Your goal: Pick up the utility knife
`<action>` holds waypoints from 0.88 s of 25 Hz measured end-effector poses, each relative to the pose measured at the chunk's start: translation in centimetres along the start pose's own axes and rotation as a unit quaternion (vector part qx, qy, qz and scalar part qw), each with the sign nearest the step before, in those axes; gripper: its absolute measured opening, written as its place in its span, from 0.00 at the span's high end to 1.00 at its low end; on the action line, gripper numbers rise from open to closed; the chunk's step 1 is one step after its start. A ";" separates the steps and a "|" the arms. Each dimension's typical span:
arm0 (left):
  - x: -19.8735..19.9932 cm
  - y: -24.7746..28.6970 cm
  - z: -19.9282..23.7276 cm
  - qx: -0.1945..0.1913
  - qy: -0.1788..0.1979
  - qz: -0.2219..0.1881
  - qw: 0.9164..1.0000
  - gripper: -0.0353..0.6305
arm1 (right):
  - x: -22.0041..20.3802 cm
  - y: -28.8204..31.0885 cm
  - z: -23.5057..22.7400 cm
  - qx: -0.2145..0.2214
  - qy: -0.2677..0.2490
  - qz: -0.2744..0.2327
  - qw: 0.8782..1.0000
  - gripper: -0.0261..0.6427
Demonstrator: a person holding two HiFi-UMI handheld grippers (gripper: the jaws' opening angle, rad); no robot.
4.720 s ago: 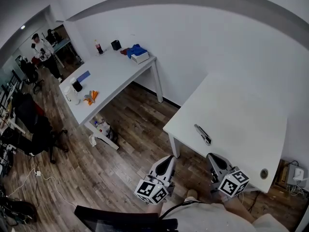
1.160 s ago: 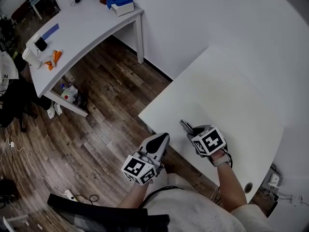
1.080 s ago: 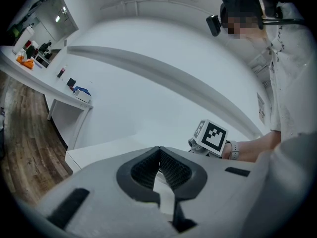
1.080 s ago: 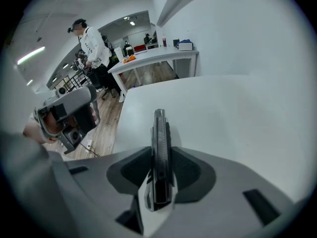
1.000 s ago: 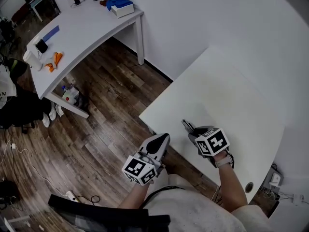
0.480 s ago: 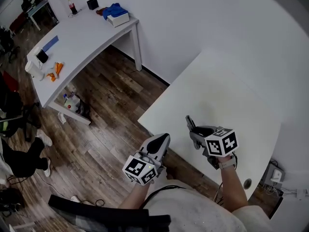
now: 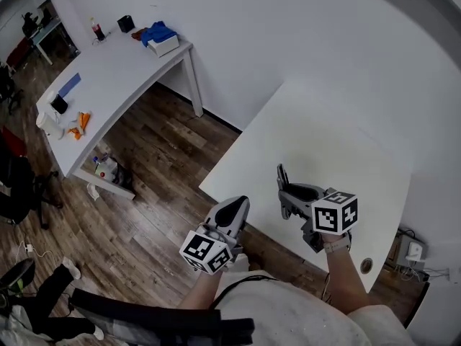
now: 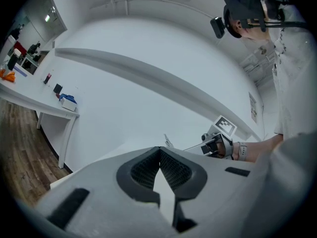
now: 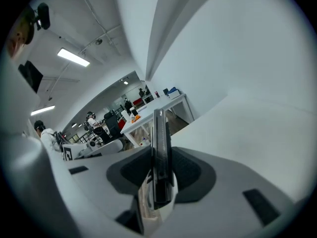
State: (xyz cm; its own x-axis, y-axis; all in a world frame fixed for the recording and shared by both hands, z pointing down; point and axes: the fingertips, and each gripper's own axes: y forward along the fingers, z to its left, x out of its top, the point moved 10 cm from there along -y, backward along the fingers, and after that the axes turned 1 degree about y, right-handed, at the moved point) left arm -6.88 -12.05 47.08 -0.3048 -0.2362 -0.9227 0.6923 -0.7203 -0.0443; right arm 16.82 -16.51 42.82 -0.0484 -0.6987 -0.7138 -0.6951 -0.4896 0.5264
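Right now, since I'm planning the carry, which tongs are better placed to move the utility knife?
Right: the right tongs clamp the utility knife above the table; the left tongs are shut, empty.

The utility knife is a slim, dark, flat-sided bar, clamped edge-on between the pads of the right tongs. Its free end juts out past their tips. It is held clear above the white tabletop.
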 end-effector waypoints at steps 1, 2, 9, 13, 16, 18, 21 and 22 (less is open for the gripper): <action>0.2 0.2 -0.2 -0.002 0.002 -0.001 1.000 0.94 | 0.2 -0.4 0.0 0.002 0.005 -0.012 1.000 0.77; 0.5 0.4 -0.3 -0.003 0.005 -0.002 1.000 0.94 | 0.3 -0.7 0.0 0.004 0.012 -0.024 1.000 0.77; 1.9 0.4 -0.4 -0.001 0.015 -0.007 1.000 0.94 | 0.0 -1.5 0.0 0.012 0.052 -0.085 0.995 0.77; 2.8 0.1 -0.5 0.003 0.023 -0.012 1.000 0.94 | -0.8 -1.8 0.1 0.022 0.081 -0.099 0.992 0.77; 3.4 0.1 -0.6 0.003 0.030 -0.017 0.999 0.94 | -1.1 -2.1 0.1 0.031 0.101 -0.116 0.988 0.77; 3.6 0.0 -0.7 0.003 0.032 -0.018 0.999 0.94 | -1.3 -2.2 0.0 0.031 0.108 -0.123 0.986 0.77; 3.4 0.0 -0.9 0.003 0.032 -0.017 0.999 0.94 | -1.8 -2.3 -0.1 0.031 0.117 -0.128 0.984 0.77; 3.3 0.0 -1.0 0.003 0.032 -0.016 0.999 0.94 | -1.9 -2.3 -0.2 0.032 0.120 -0.129 0.984 0.77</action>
State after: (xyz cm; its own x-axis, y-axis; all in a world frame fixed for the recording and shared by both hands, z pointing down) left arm -7.24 -12.19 43.68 -0.2846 -0.1702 -0.9434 0.6789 -0.7306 -0.0730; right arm 18.63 -14.15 43.07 0.3014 -0.6615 -0.6867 -0.7064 -0.6386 0.3052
